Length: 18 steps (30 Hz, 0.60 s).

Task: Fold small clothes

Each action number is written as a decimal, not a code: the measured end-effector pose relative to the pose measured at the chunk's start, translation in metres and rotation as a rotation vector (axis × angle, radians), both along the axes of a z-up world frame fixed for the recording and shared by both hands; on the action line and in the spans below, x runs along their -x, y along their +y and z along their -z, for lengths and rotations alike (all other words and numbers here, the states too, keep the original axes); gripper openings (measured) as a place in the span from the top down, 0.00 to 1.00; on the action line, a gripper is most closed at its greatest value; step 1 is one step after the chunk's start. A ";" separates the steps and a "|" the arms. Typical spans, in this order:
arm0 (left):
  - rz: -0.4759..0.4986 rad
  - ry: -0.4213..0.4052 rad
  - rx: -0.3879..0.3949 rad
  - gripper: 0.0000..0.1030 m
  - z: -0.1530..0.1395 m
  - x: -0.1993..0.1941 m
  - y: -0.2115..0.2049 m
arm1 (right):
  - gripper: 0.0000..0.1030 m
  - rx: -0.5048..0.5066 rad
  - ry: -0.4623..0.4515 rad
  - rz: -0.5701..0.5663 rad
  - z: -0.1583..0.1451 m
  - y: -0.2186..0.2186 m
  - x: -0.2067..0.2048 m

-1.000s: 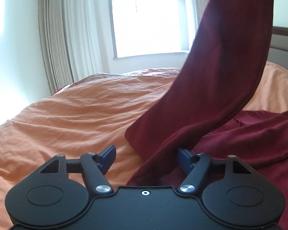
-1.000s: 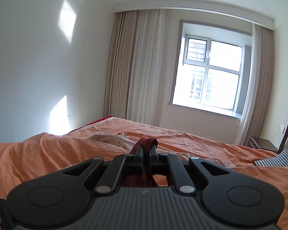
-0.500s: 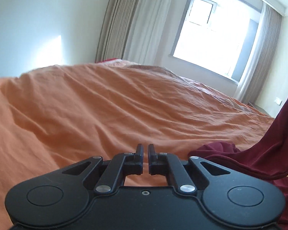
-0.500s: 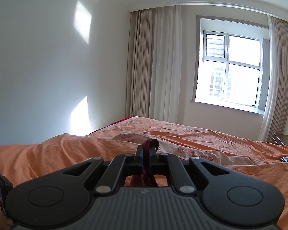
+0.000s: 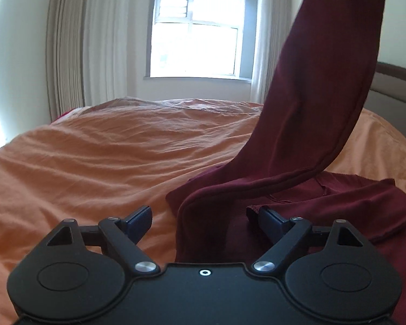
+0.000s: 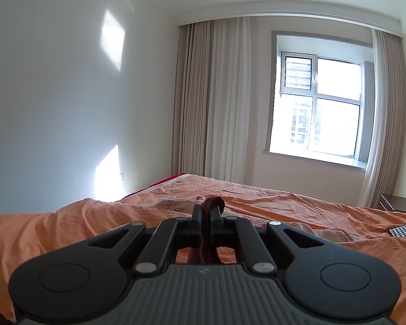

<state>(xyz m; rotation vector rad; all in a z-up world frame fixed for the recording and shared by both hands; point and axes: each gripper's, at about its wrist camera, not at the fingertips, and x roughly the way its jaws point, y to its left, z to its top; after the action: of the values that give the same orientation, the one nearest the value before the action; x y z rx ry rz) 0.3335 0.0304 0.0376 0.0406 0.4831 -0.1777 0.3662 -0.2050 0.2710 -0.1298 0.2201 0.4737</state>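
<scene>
Our right claw (image 6: pixel 206 216) pinches the maroon garment (image 5: pixel 319 113) aloft; our left claw (image 5: pixel 203 216) gapes around its near fold on the bed (image 5: pixel 94 162).

We lose the hanging dark red knit garment (image 5: pixel 319 103) past the top edge; its lower part hides behind the black left gripper (image 5: pixel 203 216).

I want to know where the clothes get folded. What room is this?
It looks like a bedroom. There is a big bed with an orange cover, a padded headboard, and a window with long curtains.
</scene>
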 end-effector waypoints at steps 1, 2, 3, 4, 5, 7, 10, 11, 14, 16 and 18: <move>0.014 -0.007 -0.034 0.15 -0.002 -0.005 -0.006 | 0.94 0.000 -0.002 -0.002 -0.001 0.002 0.001; 0.024 -0.012 -0.056 0.16 -0.002 -0.011 -0.010 | 0.94 -0.001 -0.004 -0.004 -0.002 0.001 0.002; 0.031 -0.012 -0.067 0.18 -0.002 -0.015 -0.014 | 0.94 -0.001 -0.006 -0.005 -0.003 0.002 0.004; 0.036 -0.007 -0.076 0.28 -0.002 -0.022 -0.017 | 0.94 0.000 -0.008 -0.006 -0.004 0.002 0.005; 0.029 0.003 -0.085 0.46 -0.001 -0.026 -0.020 | 0.94 0.002 -0.013 -0.007 -0.005 0.003 0.006; -0.011 0.040 -0.116 0.74 0.001 -0.034 -0.023 | 0.94 0.003 -0.020 -0.011 -0.007 0.001 0.008; -0.100 0.044 -0.117 0.86 0.001 -0.036 -0.012 | 0.94 -0.010 -0.031 -0.015 -0.006 -0.002 0.011; -0.131 0.031 -0.118 0.88 -0.001 -0.034 -0.008 | 0.94 -0.015 -0.032 -0.017 -0.005 -0.002 0.011; -0.258 -0.009 -0.114 0.91 -0.007 -0.031 0.014 | 0.94 -0.024 -0.020 -0.023 0.002 -0.003 0.008; -0.328 -0.017 -0.084 0.91 -0.009 -0.031 0.033 | 0.94 -0.033 0.004 -0.028 0.014 -0.005 0.005; -0.359 0.010 -0.059 0.90 -0.005 -0.032 0.048 | 0.94 -0.033 0.039 -0.023 0.033 -0.007 0.001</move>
<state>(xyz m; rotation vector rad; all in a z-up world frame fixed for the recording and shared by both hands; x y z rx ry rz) 0.3660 0.0785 0.0429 0.0100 0.4976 0.1887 0.3654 -0.2124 0.2382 -0.0910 0.2487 0.5027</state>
